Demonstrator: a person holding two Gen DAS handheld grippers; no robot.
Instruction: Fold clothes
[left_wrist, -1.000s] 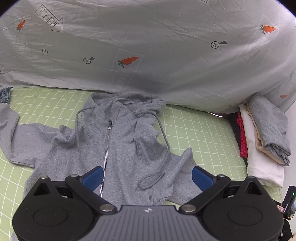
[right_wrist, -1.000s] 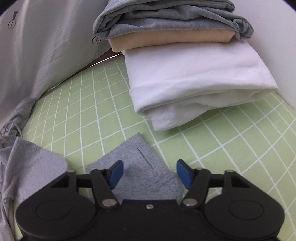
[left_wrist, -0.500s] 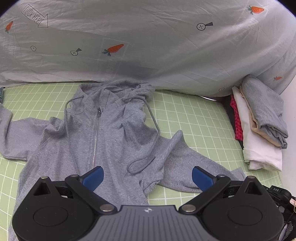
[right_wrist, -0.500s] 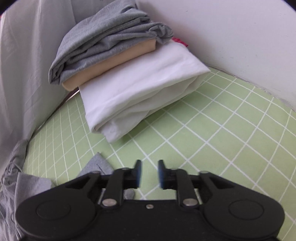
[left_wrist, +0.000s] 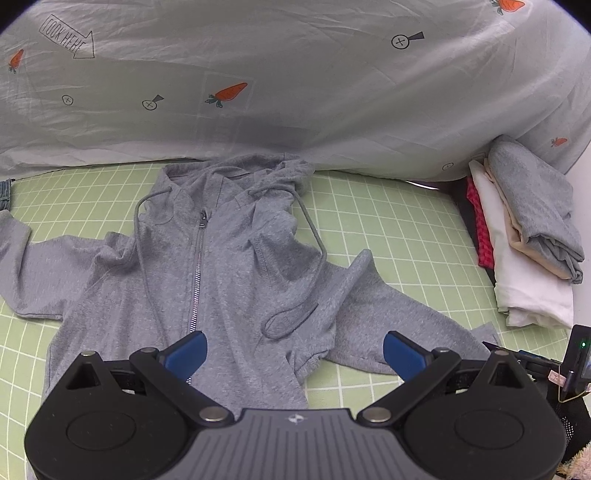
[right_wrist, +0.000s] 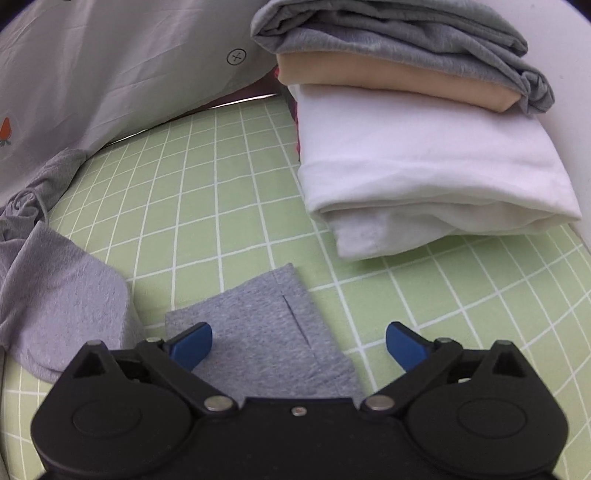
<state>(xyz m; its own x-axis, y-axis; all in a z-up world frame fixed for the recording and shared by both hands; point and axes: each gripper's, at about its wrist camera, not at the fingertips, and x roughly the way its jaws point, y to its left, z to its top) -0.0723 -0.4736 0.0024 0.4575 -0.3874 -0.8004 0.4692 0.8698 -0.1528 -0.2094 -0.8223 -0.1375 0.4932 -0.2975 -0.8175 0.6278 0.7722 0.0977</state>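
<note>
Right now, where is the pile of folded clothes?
The pile sits at the right edge of the green mat, beyond the hoodie's sleeve and beside the carrot-print sheet.

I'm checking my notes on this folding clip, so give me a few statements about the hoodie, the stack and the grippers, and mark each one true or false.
1. The grey hoodie lies spread on the green grid mat. True.
2. Its zipper is fully open. False: it is zipped up near the collar.
3. The folded stack has a grey garment on top. True.
4. The right gripper clamps the sleeve cuff. False: its jaws are opening, the cuff lying loose between them.
5. The left gripper holds the drawstring. False: it is open and holds nothing.
</note>
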